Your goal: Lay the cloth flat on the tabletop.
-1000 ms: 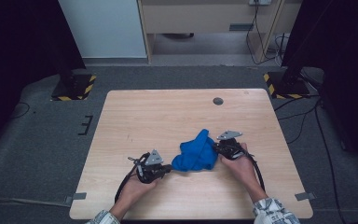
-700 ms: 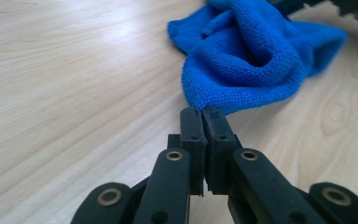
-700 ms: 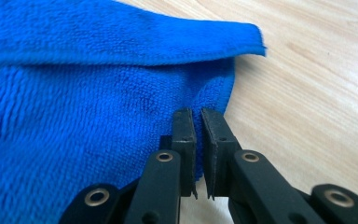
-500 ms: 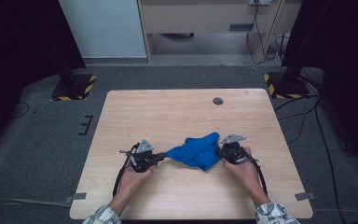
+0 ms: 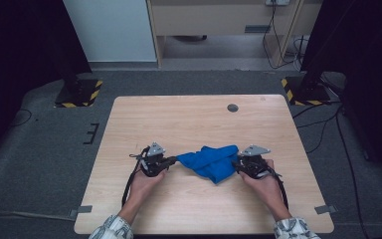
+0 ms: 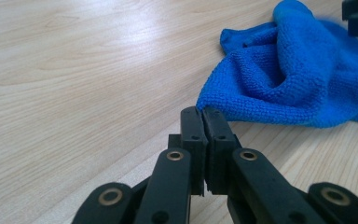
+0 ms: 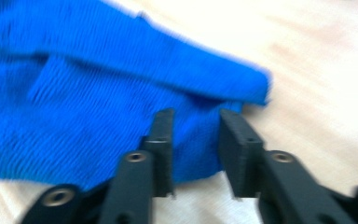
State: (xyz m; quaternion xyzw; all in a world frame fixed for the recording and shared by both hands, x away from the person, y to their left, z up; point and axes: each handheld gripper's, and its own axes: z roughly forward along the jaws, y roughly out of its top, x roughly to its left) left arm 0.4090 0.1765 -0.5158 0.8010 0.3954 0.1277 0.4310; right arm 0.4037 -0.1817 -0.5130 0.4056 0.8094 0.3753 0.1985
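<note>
Cloth (image 5: 211, 162), blue and rumpled, lies stretched between the two grippers on the wooden table (image 5: 189, 119), nearer the front edge than the back and about midway between the side edges. The left gripper (image 5: 171, 160) has its jaws pressed together on the cloth's corner; in the left gripper view (image 6: 204, 113) the pads meet right at the fabric's tip. The right gripper (image 5: 238, 163) is another story: its jaws have just been opening, and the right gripper view (image 7: 196, 122) shows them apart, hovering over the cloth's edge, pressing nothing. The job looks like spreading the cloth flat, with the right side due a fresh grip. To do it well, the left should keep its pinch firm and low, while the right picks a true corner, not a fold, closes fully, then draws outward along the table so the wrinkles pull out evenly.
</note>
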